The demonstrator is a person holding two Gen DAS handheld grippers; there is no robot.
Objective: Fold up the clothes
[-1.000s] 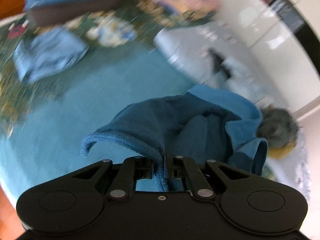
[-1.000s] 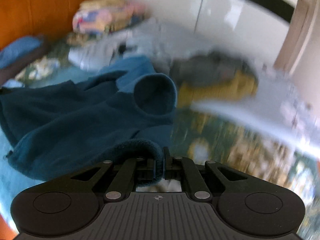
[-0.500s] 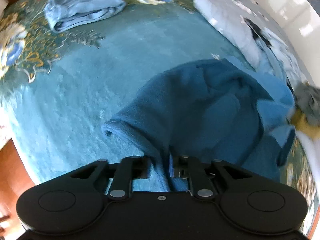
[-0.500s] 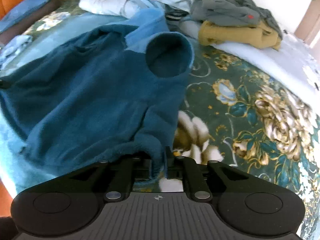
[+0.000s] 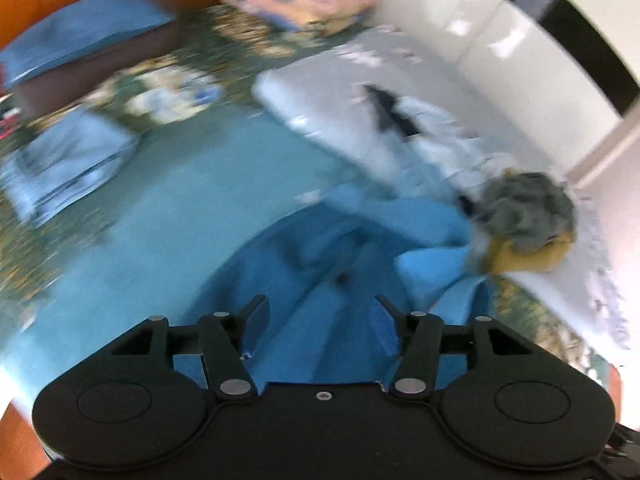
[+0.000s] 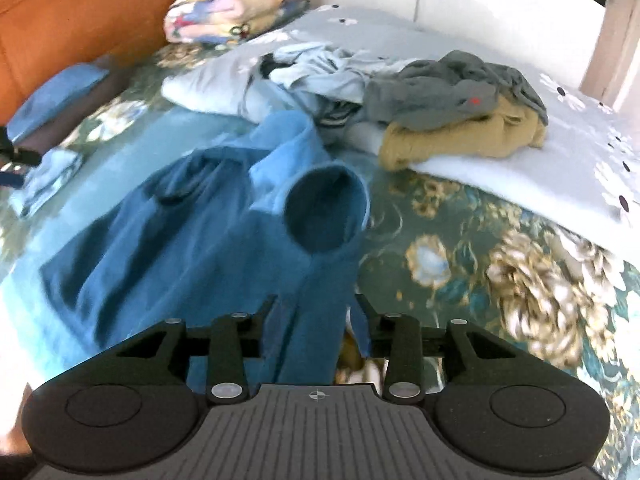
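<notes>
A dark blue fleece hoodie lies spread on the teal part of the bedspread, its round hood opening facing up. My right gripper hovers over the hoodie's near edge. Its jaws are opening and a strip of fleece lies loose between them, with a gap at the right finger. In the blurred left wrist view the same hoodie lies rumpled under my left gripper. Those jaws are also opening, stand wide, and their pads press on nothing.
A grey garment on a mustard one sits on the white flowered duvet at the right, beside crumpled light blue clothes. A folded light blue garment lies at the left. A folded colourful blanket leans against the orange headboard.
Both grippers were shut on the hoodie's edge and have let it go, jaws now apart. The hoodie has settled on the bed. The left view swung up from the bed.
</notes>
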